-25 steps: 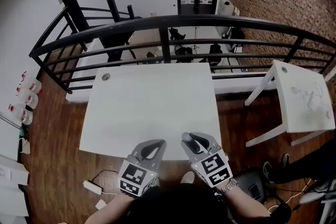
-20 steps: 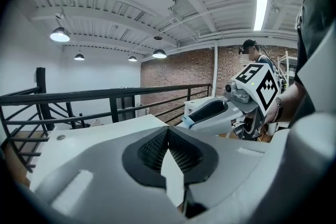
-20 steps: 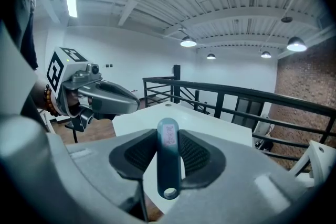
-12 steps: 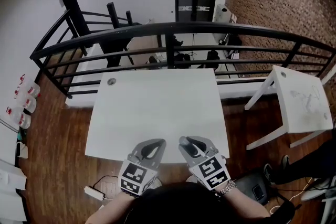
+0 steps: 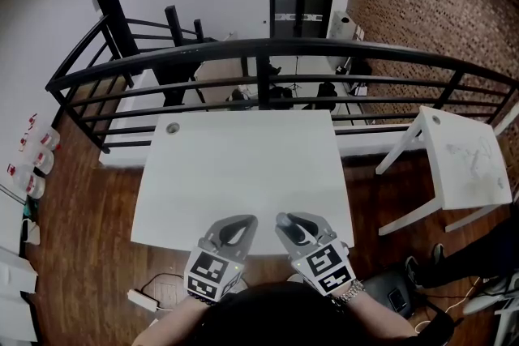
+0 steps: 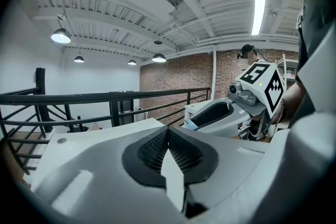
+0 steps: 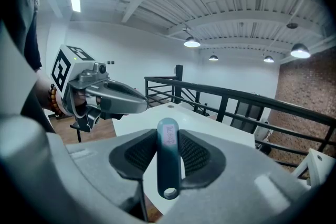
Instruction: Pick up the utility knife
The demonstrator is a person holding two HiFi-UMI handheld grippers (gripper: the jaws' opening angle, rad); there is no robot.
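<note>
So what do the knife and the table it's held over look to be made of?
The knife looks like moulded plastic: dark blue-grey, smooth with a dull sheen, rounded edges, a hole at one end and a small stuck-on label. The table has a plain white, matt, even top, probably laminate or painted board; the pictures don't settle which.

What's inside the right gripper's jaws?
A slim dark teal utility knife, label at its far end, ring hole at its near end, clamped in the right gripper. The black pads cover its flanks; no blade shows.
</note>
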